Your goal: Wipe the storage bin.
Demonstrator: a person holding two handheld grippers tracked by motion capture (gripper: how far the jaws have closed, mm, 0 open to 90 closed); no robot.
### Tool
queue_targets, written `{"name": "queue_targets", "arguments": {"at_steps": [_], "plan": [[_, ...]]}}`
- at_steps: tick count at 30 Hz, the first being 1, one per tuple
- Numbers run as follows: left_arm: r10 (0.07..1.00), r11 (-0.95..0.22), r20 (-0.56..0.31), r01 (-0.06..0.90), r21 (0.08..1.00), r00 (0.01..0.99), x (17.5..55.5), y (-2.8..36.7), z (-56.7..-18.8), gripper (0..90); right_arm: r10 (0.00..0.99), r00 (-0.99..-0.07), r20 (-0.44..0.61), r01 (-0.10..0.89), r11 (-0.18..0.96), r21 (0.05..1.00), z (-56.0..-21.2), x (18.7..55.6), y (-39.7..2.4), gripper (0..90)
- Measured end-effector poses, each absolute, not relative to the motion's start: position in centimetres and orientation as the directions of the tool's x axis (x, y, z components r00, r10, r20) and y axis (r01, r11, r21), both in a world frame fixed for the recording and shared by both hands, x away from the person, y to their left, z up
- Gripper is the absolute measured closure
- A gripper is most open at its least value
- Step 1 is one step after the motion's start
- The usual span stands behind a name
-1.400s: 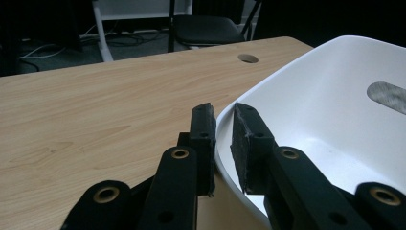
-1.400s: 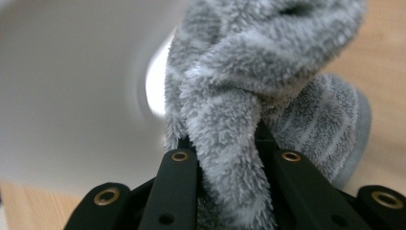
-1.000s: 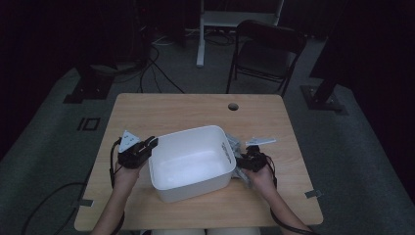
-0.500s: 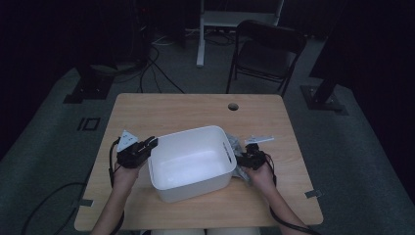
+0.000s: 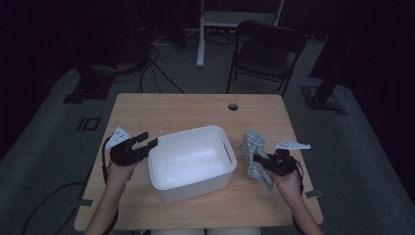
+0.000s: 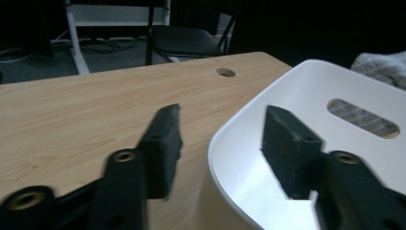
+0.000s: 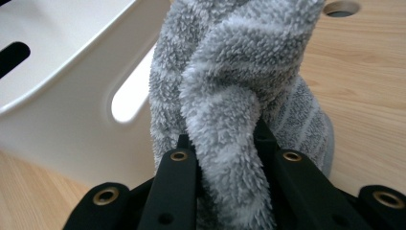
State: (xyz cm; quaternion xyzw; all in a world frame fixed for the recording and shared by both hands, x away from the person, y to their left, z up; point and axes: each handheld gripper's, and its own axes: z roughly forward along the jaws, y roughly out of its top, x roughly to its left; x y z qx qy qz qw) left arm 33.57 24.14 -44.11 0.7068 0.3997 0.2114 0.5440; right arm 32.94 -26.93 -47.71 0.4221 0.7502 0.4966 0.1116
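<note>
We see the right gripper clamped on a grey, pale-striped fluffy towel, a fold of the pile pinched between its two black jaws in the right gripper view. The towel is bunched and lifted at the pinch, with part of it resting on the light wooden table just beside the right-hand wall of the white plastic tub. From above, its long axis runs from near the person's edge of the table towards the far edge, roughly along that wall; the gripper comes at it from the right, pointing towards the tub. In the right gripper view the towel stands close against the tub's wall, next to the oval handle slot; we cannot tell whether they touch.

The left gripper sits at the tub's left rim. Its jaws have just been opening and stand partly apart, one outside the rim and one inside it, the pads clear of the wall, so it grips nothing. The tub's rim curves between them.

The tub's long side runs across the table, left to right, tilted slightly. We can read no brand, label or writing on the tub, the towel or the grippers.
</note>
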Motion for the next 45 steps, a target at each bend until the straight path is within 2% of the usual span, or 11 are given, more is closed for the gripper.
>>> {"name": "queue_targets", "arguments": {"at_steps": [4, 8, 12, 16, 18, 24, 25, 26, 31, 37, 45], "plan": [[0.776, -0.076, -0.157, 0.337, 0.938, 0.611, 34.0, 24.6, -43.7, 38.4, 0.739, -0.613, 0.279, 0.515, 0.105, 0.851, -47.5, 31.0, -28.3, 77.9], [0.752, -0.086, -0.157, 0.331, 0.94, 0.64, 34.8, 24.8, -43.2, 38.5, 0.737, -0.611, 0.291, 0.515, 0.091, 0.852, -47.3, 29.9, -29.1, 77.8], [0.727, -0.126, -0.136, 0.326, 0.937, 0.672, 35.9, 24.6, -42.9, 38.4, 0.734, -0.602, 0.314, 0.512, 0.053, 0.858, -47.3, 29.7, -29.7, 77.7], [0.714, -0.175, -0.112, 0.331, 0.927, 0.691, 36.7, 24.3, -42.8, 34.4, 0.727, -0.603, 0.328, 0.512, 0.037, 0.858, -47.4, 29.7, -29.8, 77.7], [0.691, -0.242, -0.081, 0.336, 0.91, 0.718, 37.4, 23.9, -43.1, 33.1, 0.725, -0.605, 0.329, 0.511, 0.036, 0.859, -47.4, 29.7, -29.7, 77.7], [0.65, -0.257, -0.097, 0.339, 0.905, 0.753, 37.9, 23.6, -43.5, 51.1, 0.716, -0.611, 0.338, 0.518, 0.038, 0.855, -47.6, 29.9, -29.5, 77.5], [0.63, -0.27, -0.107, 0.346, 0.898, 0.769, 38.1, 23.5, -43.7, 56.5, 0.714, -0.611, 0.341, 0.52, 0.037, 0.853, -47.7, 30.0, -29.5, 77.5], [0.628, -0.281, -0.105, 0.351, 0.893, 0.771, 38.2, 23.3, -43.7, 56.9, 0.715, -0.61, 0.341, 0.521, 0.037, 0.853, -47.7, 30.0, -29.5, 77.5], [0.625, -0.295, -0.104, 0.357, 0.886, 0.774, 38.3, 22.9, -44.0, 70.0, 0.717, -0.612, 0.336, 0.518, 0.042, 0.854, -47.8, 30.0, -29.4, 77.4], [0.631, -0.278, -0.101, 0.346, 0.896, 0.769, 38.3, 22.8, -44.0, 77.4, 0.715, -0.61, 0.342, 0.52, 0.035, 0.853, -47.8, 30.1, -29.6, 77.3], [0.643, -0.276, -0.101, 0.353, 0.894, 0.759, 37.9, 22.7, -44.0, 79.8, 0.711, -0.615, 0.34, 0.519, 0.041, 0.854, -47.8, 30.1, -29.5, 77.3]]}}
